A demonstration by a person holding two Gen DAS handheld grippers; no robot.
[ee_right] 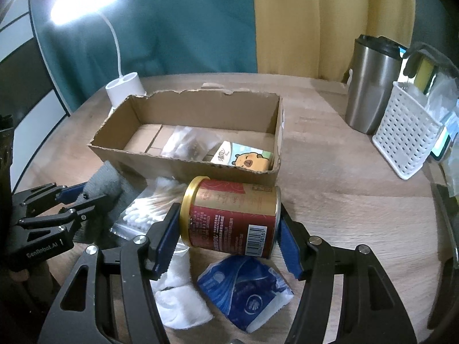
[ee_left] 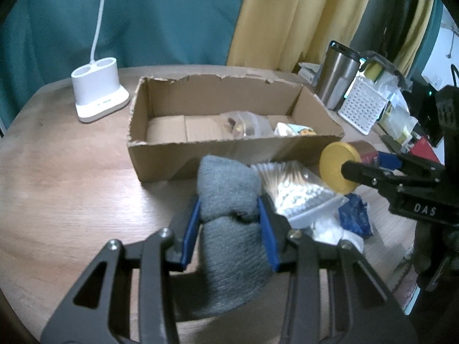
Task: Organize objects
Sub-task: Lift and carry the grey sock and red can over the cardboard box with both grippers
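Observation:
My left gripper is shut on a folded grey cloth, held just above the wooden table in front of an open cardboard box. My right gripper is shut on a red and gold can, lying sideways between its blue pads; the can and right gripper also show at the right of the left wrist view. The box holds a clear bag and a small cartoon tissue pack. A bag of cotton swabs, white pads and a blue packet lie below the can.
A white lamp base stands left of the box. A steel tumbler and a white perforated basket stand at the right, with clutter behind them. Teal and yellow curtains hang behind the table.

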